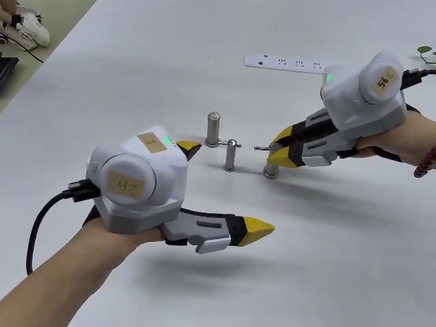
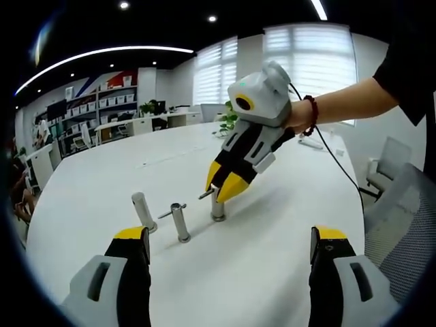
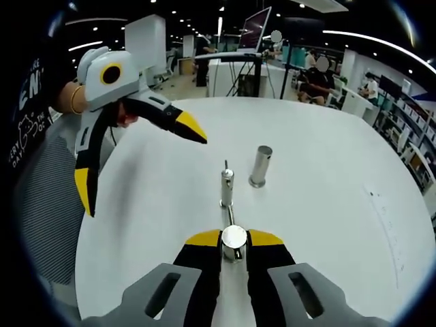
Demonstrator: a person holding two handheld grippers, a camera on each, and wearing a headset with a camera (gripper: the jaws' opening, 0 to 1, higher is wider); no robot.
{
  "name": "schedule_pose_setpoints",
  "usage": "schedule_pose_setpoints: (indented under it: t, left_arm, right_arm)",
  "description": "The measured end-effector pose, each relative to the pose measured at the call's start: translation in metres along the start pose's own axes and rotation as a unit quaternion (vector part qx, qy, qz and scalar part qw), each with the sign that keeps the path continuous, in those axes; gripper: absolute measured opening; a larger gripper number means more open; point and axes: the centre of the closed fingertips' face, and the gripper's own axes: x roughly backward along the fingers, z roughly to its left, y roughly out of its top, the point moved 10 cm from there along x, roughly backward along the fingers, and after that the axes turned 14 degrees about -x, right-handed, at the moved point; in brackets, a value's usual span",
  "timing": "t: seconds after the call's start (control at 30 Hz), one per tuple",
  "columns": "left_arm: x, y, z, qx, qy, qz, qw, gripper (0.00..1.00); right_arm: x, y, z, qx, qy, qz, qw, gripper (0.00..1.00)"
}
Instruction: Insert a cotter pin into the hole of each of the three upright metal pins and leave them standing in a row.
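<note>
Right grey-and-yellow gripper (image 1: 278, 151), its tan sticker (image 1: 385, 82) seemingly marked "56" (handwritten), pinches a thin silver cotter pin (image 1: 261, 148) at the top of the end upright steel pin (image 1: 271, 170) on the white table (image 1: 327, 259). Left gripper (image 1: 228, 185) hangs agape near the middle pin (image 1: 230, 157).

Silver metal pins (image 1: 230, 157); white table (image 1: 170, 54)

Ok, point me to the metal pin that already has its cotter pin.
Head view: it is the middle pin of the row, between the bare pin to its left and the third pin at the right gripper, which holds a cotter pin.
</note>
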Motion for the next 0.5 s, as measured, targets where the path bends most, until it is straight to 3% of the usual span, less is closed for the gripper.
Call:
schedule_pose_setpoints:
  t: [0.5]
  left_arm:
    - [0.0, -0.0007, -0.0002, 0.004, -0.001, 0.004, 1.0, 0.96]
  right_arm:
    - [-0.001, -0.0023, -0.0076, -0.015, 0.013, -0.002, 0.9998, 0.08]
